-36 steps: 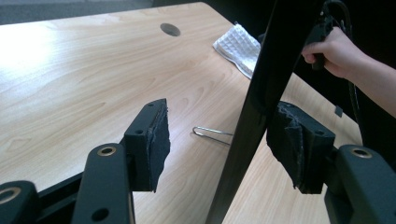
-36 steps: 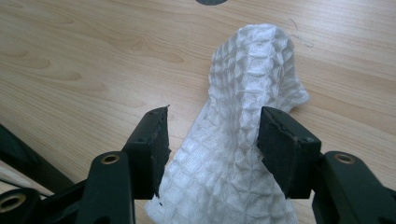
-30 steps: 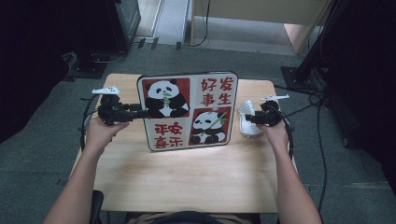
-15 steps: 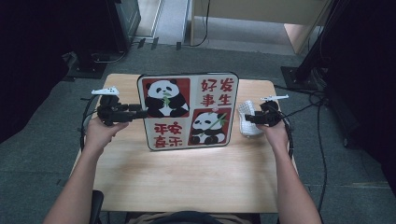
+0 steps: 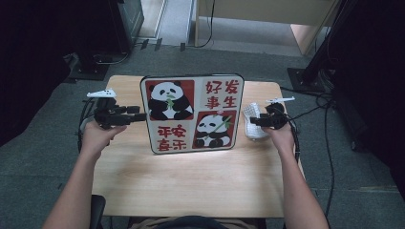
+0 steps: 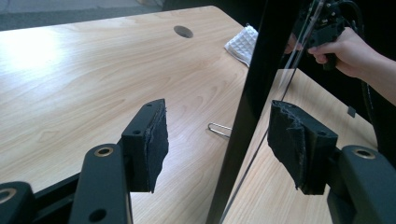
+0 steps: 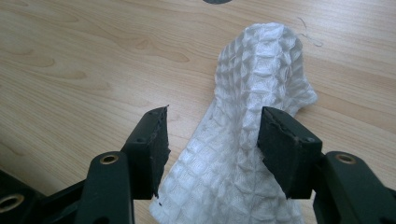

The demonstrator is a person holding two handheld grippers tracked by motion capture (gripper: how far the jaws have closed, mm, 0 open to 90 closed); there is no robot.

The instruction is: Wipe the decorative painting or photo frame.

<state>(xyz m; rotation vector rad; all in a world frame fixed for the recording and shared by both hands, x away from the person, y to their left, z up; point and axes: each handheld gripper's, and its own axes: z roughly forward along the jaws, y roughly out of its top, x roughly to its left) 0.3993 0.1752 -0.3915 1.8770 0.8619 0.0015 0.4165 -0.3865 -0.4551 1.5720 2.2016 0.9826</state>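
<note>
Left gripper [image 6: 215, 140] open, astride the upright black-edged panda picture board [image 5: 193, 114]'s left edge. Right gripper [image 7: 212, 144] open over the white waffle-weave cloth [image 7: 247, 135] near the wooden tabletop [image 5: 191, 181]'s right edge.

The left claw [image 5: 139, 117] and right claw [image 5: 252, 122] are black, each with a light grey three-cornered plate on top and a black cable trailing behind. In the gripper views the jaws are flat black bars with brass-ringed screw holes, ending in blocky pads [image 6: 156, 140] faced with frayed, ragged-edged black foam. The person's forearms are bare, with no sleeves in sight. Dark clothing shows at the bottom of the high view.
</note>
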